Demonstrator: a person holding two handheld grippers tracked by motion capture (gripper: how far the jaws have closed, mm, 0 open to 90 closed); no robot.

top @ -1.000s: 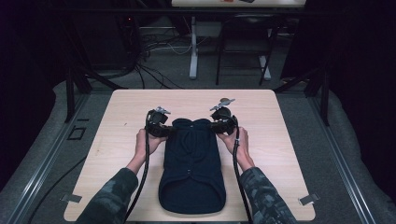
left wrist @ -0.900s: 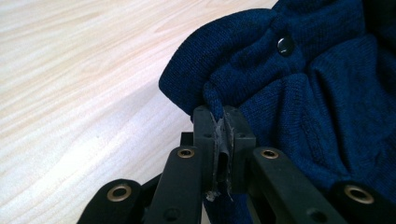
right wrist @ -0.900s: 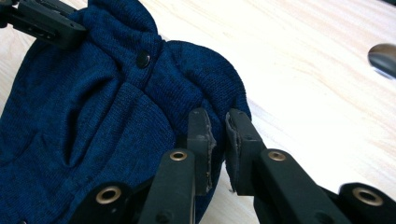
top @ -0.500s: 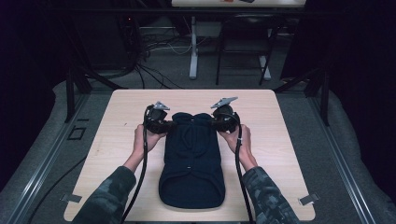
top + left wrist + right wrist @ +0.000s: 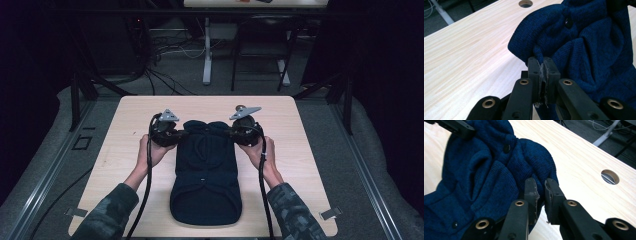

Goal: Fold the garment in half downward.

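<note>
Item one, at my left: my left claw [image 5: 176, 136], jaws together and clamped on a pinch of dark blue knit at the left upper corner of the sweater [image 5: 206, 170]; in the left gripper view the fabric [image 5: 584, 47] is gathered into a ridge that runs down between the pads. Item two, centre: the sweater itself, folded into a narrow lengthwise strip on the table [image 5: 125, 125], its near hem lying flat toward me, its far end bunched and raised off the wood between the two claws, small dark buttons showing on the front. Item three, at my right: my right claw [image 5: 235, 133], jaws drawn close, gripping the matching right upper corner; in the right gripper view the knit [image 5: 486, 177] bulges just behind the pads, with a thin fold nipped between them. Item four: bare pale wood on both sides of the garment, a round cable hole [image 5: 610, 176] toward the far edge. Step in hand, as I judge it: lifting the far end to fold it toward me over the lower half. Next move calls for both claws travelling together and level, grips unbroken, so the fold lands square.
</note>
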